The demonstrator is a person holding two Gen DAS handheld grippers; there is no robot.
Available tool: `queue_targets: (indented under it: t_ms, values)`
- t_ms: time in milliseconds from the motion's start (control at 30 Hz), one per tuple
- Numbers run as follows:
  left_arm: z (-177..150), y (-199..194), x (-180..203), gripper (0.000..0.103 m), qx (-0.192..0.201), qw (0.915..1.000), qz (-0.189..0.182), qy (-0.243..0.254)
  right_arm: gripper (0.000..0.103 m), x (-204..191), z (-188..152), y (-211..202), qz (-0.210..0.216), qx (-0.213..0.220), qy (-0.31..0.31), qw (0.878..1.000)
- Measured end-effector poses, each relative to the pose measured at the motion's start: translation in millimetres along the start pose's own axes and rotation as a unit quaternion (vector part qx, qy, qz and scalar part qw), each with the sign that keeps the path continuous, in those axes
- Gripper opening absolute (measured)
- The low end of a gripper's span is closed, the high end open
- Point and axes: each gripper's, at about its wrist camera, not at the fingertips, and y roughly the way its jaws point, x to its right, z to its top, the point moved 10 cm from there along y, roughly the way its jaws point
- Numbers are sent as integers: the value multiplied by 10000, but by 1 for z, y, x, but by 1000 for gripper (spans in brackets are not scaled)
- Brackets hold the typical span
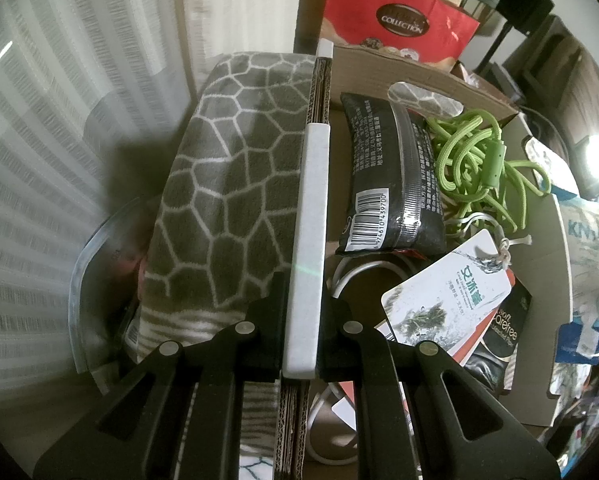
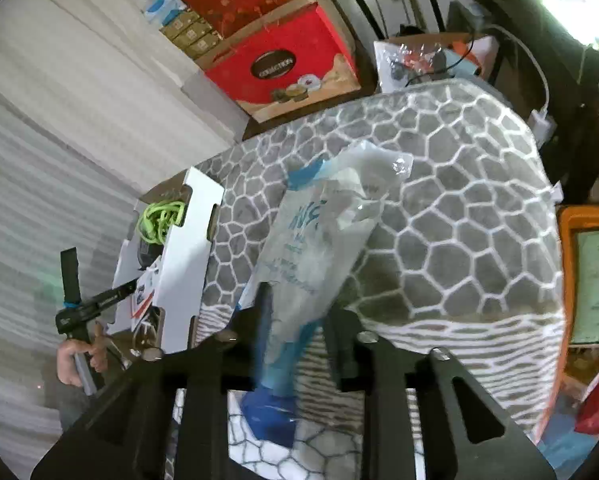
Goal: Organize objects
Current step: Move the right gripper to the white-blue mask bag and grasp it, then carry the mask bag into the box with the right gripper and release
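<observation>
My left gripper point(image 1: 303, 300) is shut on the white-faced side wall of an open cardboard box point(image 1: 311, 200). Inside the box lie a black barcoded packet point(image 1: 391, 176), a coiled green cord point(image 1: 483, 160) and a white printed tag point(image 1: 447, 292). In the right wrist view the same box point(image 2: 179, 264) stands at the left on a grey honeycomb blanket point(image 2: 459, 240), with a person's hand point(image 2: 75, 364) on the left tool beside it. My right gripper point(image 2: 299, 320) is shut on a clear plastic bag point(image 2: 323, 232) with blue print. The bag's lower end is blurred.
A red gift box point(image 2: 283, 64) marked COLLECTION stands behind the blanket, with more cartons stacked on it. An orange-framed board point(image 2: 587, 276) lies at the right. A pale curtain point(image 1: 39, 160) fills the left. Cables and dark furniture point(image 2: 539, 80) crowd the far right.
</observation>
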Motion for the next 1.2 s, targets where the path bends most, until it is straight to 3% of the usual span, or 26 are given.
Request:
queue_targets:
  t_ms: [133, 200, 300, 600, 933, 1200]
  values:
    - [0, 0, 0, 11, -1, 10000, 3, 6, 28, -5, -6, 19, 125, -210, 90, 9997]
    - [0, 0, 1, 11, -2, 10000, 4, 5, 8, -5, -7, 23, 106, -235, 97, 9996]
    - [0, 0, 1, 11, -4, 10000, 0, 3, 4, -7, -6, 24, -26, -165, 24, 9999]
    - [0, -1, 1, 11, -3, 10000, 12, 11, 2, -44, 29, -14, -33, 331, -302, 9990]
    - [-1, -1, 3, 11, -1, 10000, 12, 21, 2, -107, 69, -54, -72, 594, -826, 9948]
    - [-2, -1, 4, 11, -2, 10000, 8, 26, 2, -178, 66, -58, 439, 484, -1263, 9898]
